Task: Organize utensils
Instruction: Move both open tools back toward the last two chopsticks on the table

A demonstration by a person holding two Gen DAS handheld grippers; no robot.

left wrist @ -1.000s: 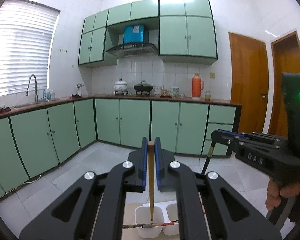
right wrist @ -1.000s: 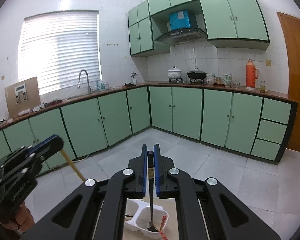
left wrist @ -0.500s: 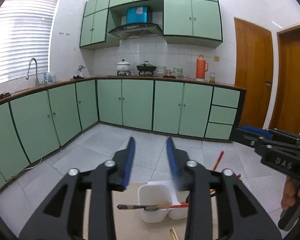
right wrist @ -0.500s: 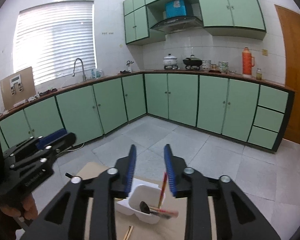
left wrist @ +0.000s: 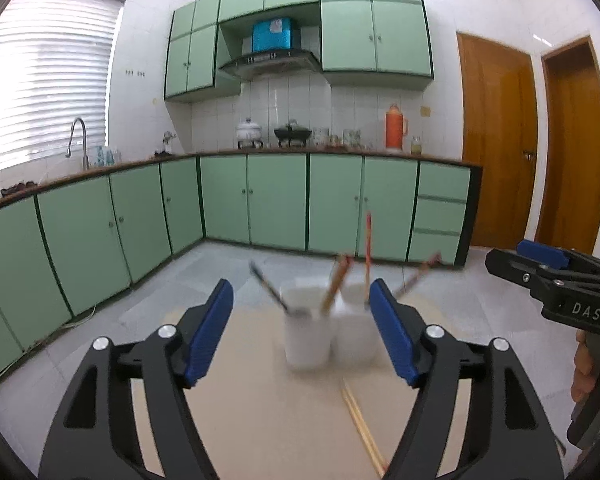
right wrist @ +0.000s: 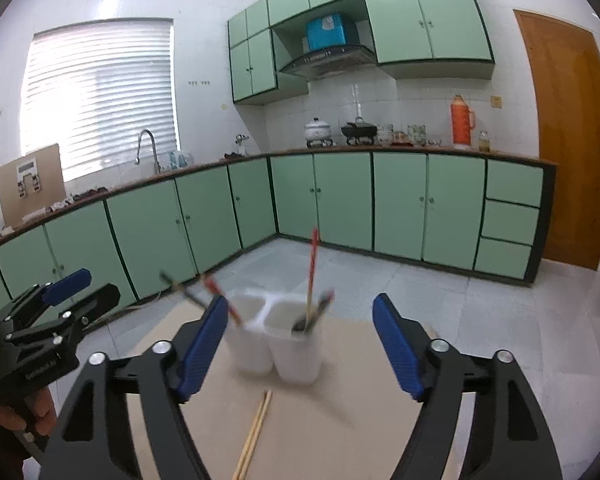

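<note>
On the tan worktop (left wrist: 260, 412) in front of us stands a white two-compartment utensil holder (left wrist: 328, 336), its cups side by side and blurred in both views. Seen from the left wrist, a dark-handled utensil (left wrist: 266, 286) and a brown chopstick (left wrist: 336, 284) lean in the left cup, while a red chopstick (left wrist: 367, 256) stands nearly upright in the right one and another stick (left wrist: 418, 274) tilts away to the right. A pair of pale wooden chopsticks (right wrist: 256, 432) lies loose on the worktop just in front of the holder. Our left hand-held gripper (left wrist: 302, 330) has just been opening; its blue pads stand wide apart with nothing gripped, the holder framed between them farther off. Our right hand-held gripper (right wrist: 300, 346) has likewise just been opening and grasps nothing. Each gripper shows at the edge of the other's view, well apart. Beyond lie green cabinets (right wrist: 340, 200) and an orange thermos (right wrist: 462, 122).
</note>
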